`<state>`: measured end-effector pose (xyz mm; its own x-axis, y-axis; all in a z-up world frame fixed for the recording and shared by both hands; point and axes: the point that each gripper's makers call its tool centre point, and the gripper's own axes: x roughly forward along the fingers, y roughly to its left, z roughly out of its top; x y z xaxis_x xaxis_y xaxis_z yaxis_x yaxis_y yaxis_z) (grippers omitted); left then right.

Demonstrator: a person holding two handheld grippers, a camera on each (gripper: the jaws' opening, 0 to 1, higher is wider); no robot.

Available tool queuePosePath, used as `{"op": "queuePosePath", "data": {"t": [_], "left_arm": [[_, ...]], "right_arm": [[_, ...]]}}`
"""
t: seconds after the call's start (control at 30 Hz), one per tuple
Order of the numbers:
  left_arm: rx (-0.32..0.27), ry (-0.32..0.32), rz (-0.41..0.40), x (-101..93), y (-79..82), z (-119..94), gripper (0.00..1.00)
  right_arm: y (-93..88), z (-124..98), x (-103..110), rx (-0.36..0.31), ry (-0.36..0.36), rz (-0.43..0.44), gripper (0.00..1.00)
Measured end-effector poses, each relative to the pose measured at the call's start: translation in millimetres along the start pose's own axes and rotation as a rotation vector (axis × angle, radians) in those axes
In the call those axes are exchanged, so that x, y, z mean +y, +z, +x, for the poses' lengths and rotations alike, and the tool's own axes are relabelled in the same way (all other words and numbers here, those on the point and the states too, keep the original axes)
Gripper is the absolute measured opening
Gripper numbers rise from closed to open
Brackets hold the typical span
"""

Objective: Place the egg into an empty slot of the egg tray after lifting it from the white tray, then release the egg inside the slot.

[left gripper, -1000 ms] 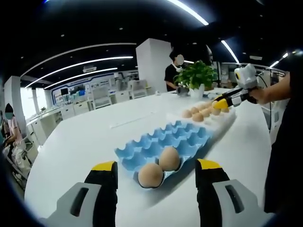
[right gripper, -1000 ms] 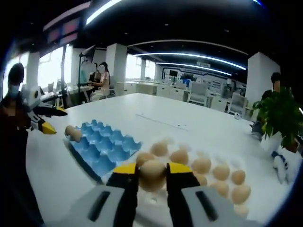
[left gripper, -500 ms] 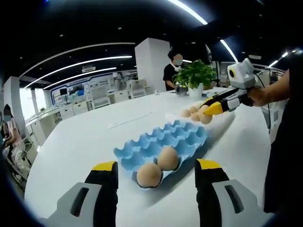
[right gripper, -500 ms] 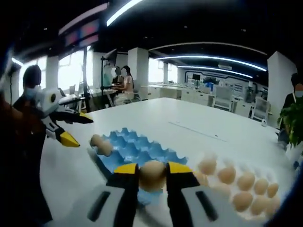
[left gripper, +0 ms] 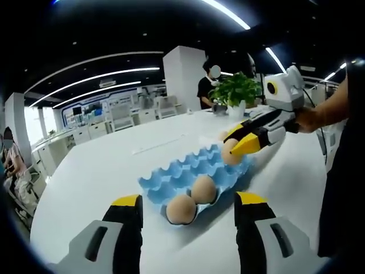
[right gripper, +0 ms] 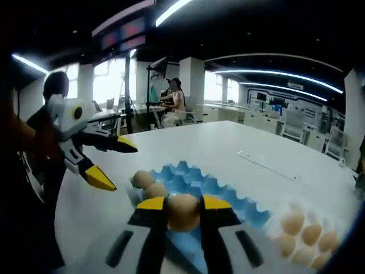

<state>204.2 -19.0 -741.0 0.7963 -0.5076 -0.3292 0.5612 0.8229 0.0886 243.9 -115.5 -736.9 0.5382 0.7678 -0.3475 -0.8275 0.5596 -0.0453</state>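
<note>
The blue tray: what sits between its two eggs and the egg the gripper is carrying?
Only empty slots of the blue tray, seen in the left gripper view, between the two eggs and the held egg.

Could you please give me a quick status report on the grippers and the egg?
Right gripper shut on egg, above blue egg tray. Left gripper open, empty, near tray's two filled slots. Empty slots unobstructed.

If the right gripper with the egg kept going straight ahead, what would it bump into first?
Probably the blue egg tray: the right gripper, shut on the egg, points across it toward two eggs already sitting there. Depth is unclear.
</note>
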Motion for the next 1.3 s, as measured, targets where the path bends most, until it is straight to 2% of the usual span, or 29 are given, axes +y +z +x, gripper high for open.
{"op": "queuePosePath", "data": {"t": [0.5,0.67,1.07,1.3], "left_arm": [[0.001,0.005,-0.007,5.8,-3.6,-1,0.63],[-0.001,0.009,-0.009,11.4,-11.3,0,0.63],[-0.001,-0.005,-0.01,5.9,-5.5,1,0.61],[0.006,-0.014,-0.003,6.7,-13.1,5,0.6]], "right_arm": [[-16.3,27,19,0.055,0.083,-0.045,0.21],[-21.5,28,16,0.071,0.083,-0.039,0.21],[-21.2,28,16,0.064,0.092,-0.033,0.22],[-22.2,27,15,0.06,0.095,-0.031,0.23]]}}
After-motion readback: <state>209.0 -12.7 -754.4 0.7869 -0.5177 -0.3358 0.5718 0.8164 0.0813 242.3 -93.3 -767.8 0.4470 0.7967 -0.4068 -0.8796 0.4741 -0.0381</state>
